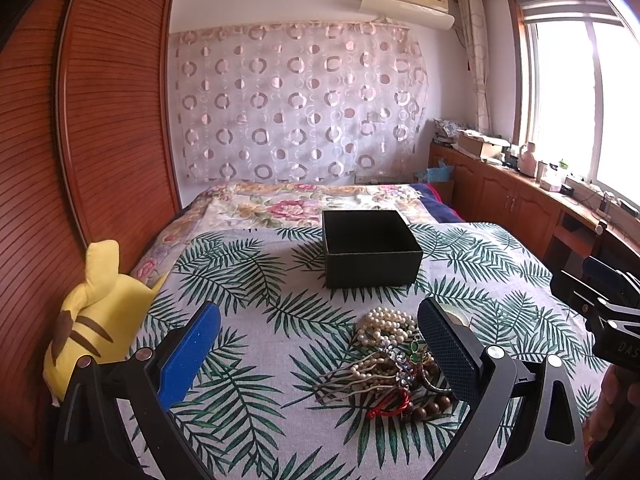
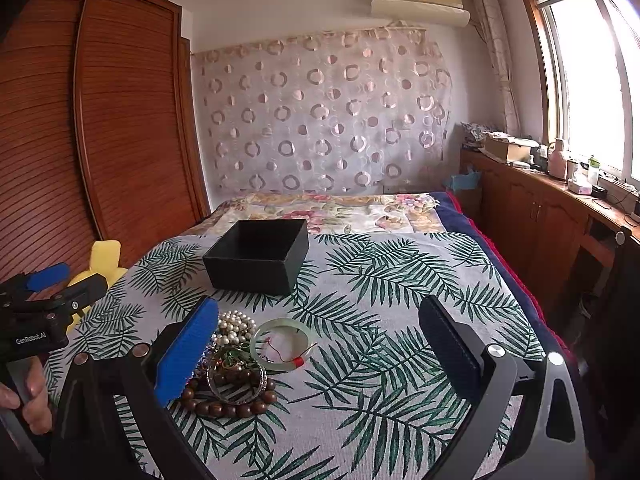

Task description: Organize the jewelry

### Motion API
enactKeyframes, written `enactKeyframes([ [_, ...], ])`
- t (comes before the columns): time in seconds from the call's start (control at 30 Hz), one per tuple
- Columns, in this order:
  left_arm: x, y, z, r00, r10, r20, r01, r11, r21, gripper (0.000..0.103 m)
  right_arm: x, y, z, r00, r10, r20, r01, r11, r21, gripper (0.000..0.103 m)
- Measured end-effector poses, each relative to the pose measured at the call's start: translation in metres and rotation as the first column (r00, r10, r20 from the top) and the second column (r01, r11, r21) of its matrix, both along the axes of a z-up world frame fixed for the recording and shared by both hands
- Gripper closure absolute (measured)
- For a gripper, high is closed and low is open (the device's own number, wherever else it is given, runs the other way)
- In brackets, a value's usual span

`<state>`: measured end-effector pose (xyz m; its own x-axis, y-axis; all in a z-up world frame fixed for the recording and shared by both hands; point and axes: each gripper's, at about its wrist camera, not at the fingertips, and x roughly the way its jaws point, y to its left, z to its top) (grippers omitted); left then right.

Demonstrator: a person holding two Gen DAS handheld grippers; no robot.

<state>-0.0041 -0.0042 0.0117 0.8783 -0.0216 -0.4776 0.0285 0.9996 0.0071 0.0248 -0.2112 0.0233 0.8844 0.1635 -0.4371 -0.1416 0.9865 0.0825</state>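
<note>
An open black box (image 1: pixel 370 250) (image 2: pixel 258 256) stands on the leaf-print cloth on the bed. A pile of jewelry (image 1: pixel 394 364) lies in front of it: pearl strands (image 2: pixel 234 326), a pale jade bangle (image 2: pixel 280 344) with red thread, a silver bangle (image 2: pixel 236 386) and brown wooden beads (image 2: pixel 224 406). My left gripper (image 1: pixel 320 356) is open and empty, with the pile by its right finger. My right gripper (image 2: pixel 320 356) is open and empty, with the pile by its left finger.
A yellow plush toy (image 1: pixel 96 320) lies at the bed's left edge beside a wooden wardrobe (image 1: pixel 80 120). A wooden cabinet (image 2: pixel 540 208) with clutter runs along the right under the window. A floral quilt (image 1: pixel 300 200) covers the far bed.
</note>
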Motion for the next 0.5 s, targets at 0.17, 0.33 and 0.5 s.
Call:
enactKeyframes([
  [0.17, 0.000, -0.002, 0.001, 1.000, -0.003, -0.002, 0.003, 1.000, 0.000, 0.008, 0.002, 0.004, -0.001, 1.000, 0.002, 0.000, -0.002, 1.000, 0.000, 0.002],
  [0.33, 0.000, -0.002, -0.004, 1.000, -0.007, -0.011, 0.007, 1.000, -0.002, 0.008, 0.003, 0.007, -0.001, 1.000, 0.002, -0.002, -0.002, 1.000, 0.002, 0.002],
  [0.5, 0.002, 0.000, -0.011, 1.000, -0.004, -0.022, 0.004, 1.000, -0.006, 0.008, -0.005, 0.027, 0.014, 1.000, 0.006, -0.008, -0.006, 1.000, 0.003, 0.002],
])
